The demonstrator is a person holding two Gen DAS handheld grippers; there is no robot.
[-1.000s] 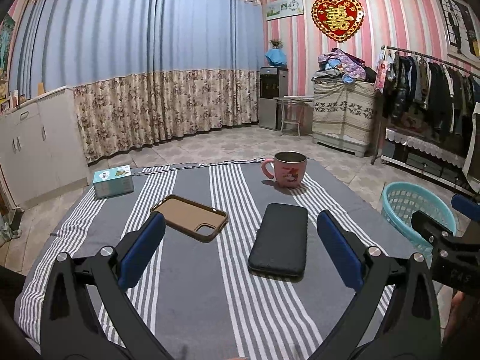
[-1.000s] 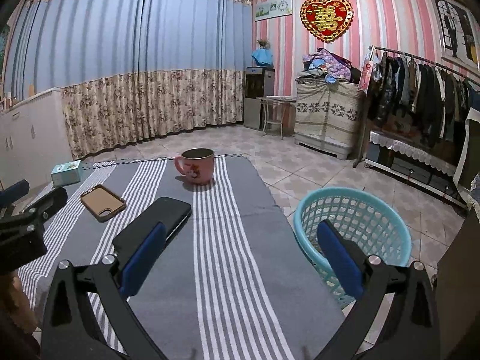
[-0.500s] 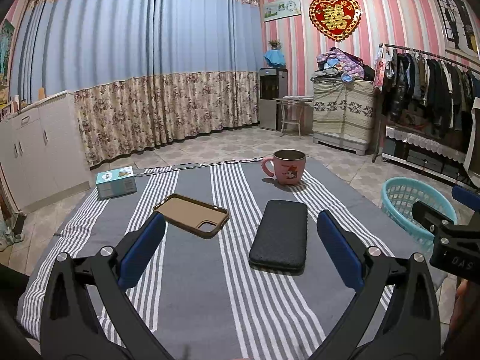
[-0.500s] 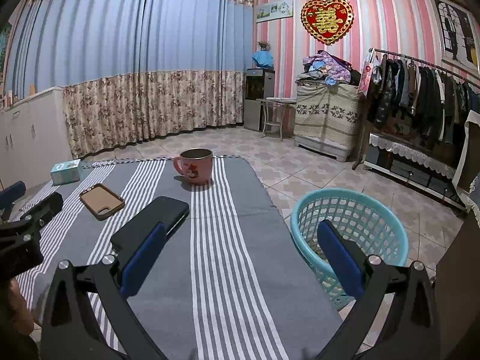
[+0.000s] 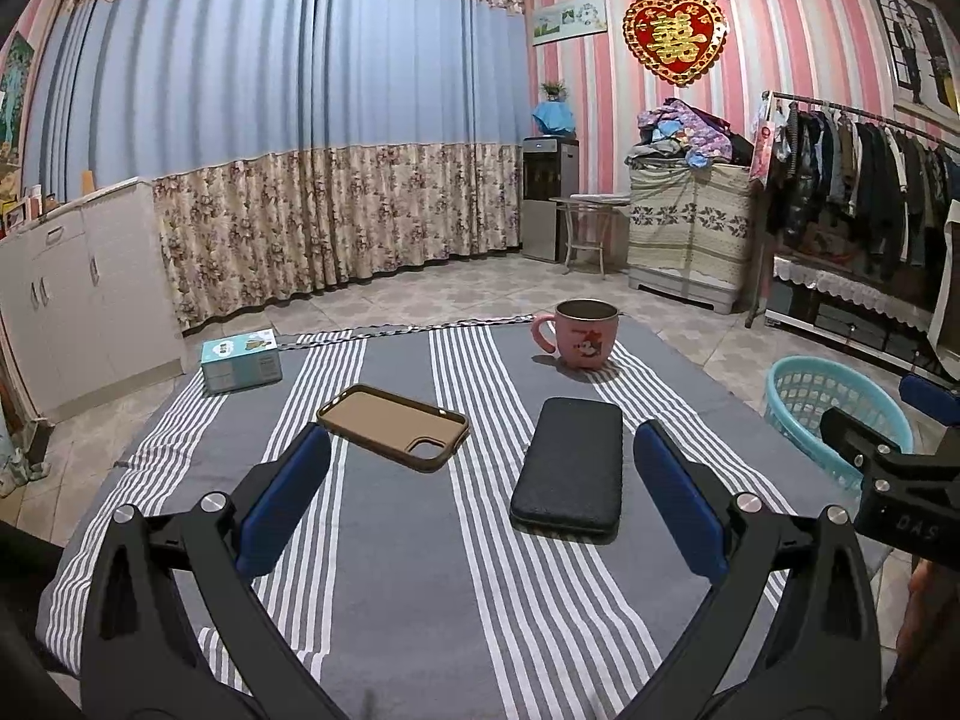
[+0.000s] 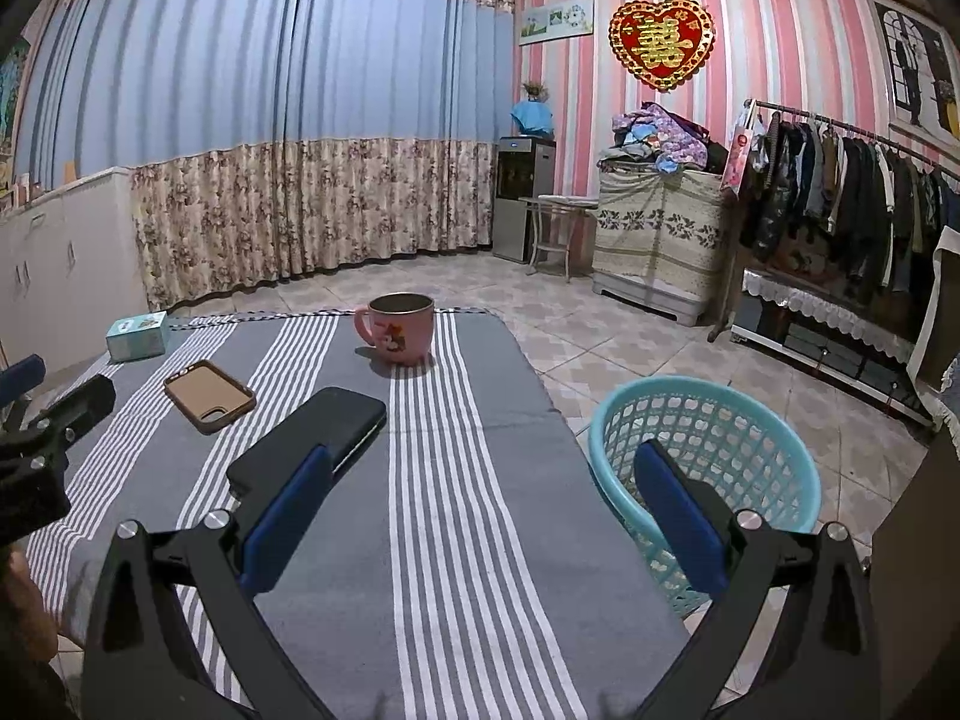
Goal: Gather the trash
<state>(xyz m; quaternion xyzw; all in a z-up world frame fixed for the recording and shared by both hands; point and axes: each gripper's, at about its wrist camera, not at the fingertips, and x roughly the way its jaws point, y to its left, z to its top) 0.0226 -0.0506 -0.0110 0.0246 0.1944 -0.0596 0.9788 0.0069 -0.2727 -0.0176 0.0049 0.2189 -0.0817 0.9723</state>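
Left wrist view has drawn back slightly over 1 second; nothing on the desk (image 5: 384, 630) moved. Both the left gripper (image 5: 480, 492) and the right gripper (image 6: 480, 498) have fingers spread wide, holding nothing. No obvious trash shows; the perforated plastic basket (image 6: 708, 420) stands beside the striped cloth.

Basket (image 5: 804, 384) behind the right hand-held gripper (image 5: 888, 438) — small box's (image 5: 241, 359) print illegible.

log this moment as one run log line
left hand-held gripper: open, empty | right hand-held gripper: open, empty | table: mug, phone case, black phone, small box | basket: on floor beside table
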